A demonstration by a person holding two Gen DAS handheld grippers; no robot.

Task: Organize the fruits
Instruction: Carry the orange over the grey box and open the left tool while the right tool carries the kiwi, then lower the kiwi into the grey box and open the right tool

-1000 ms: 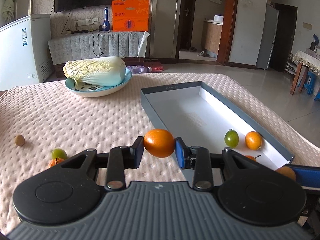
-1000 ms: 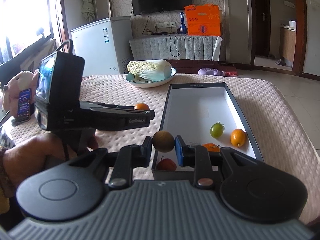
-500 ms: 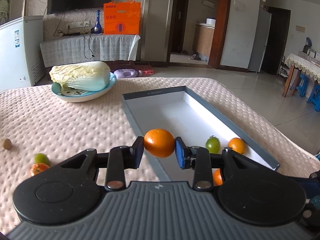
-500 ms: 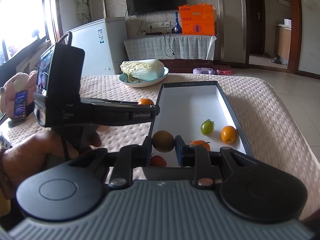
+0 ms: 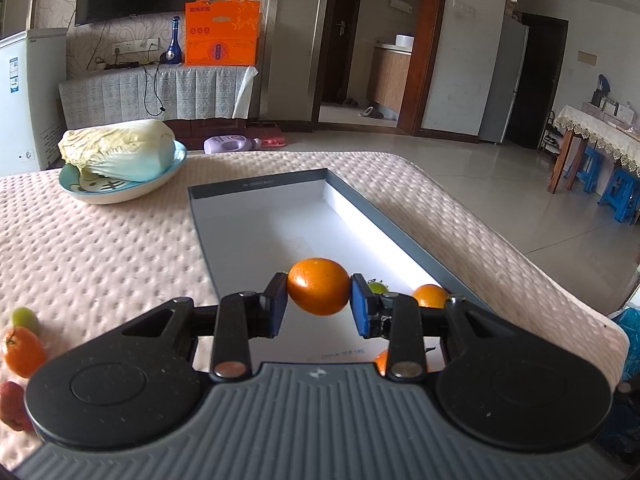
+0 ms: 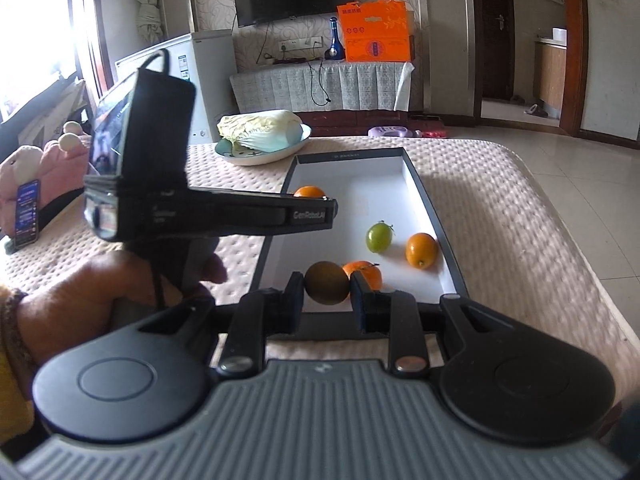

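My left gripper is shut on an orange fruit and holds it above the near part of the grey box. My right gripper is shut on a brown kiwi-like fruit above the box's near end. Inside the box lie a green fruit, an orange fruit and a tangerine. The left gripper's body and its orange show in the right wrist view over the box's left wall.
A bowl with a cabbage stands at the back left of the pink padded table. A green fruit, an orange one and a red one lie on the table at the left.
My left gripper has moved right with the orange, from beside the box's left wall to over its inside. My right gripper has moved a little forward over the box's near end.
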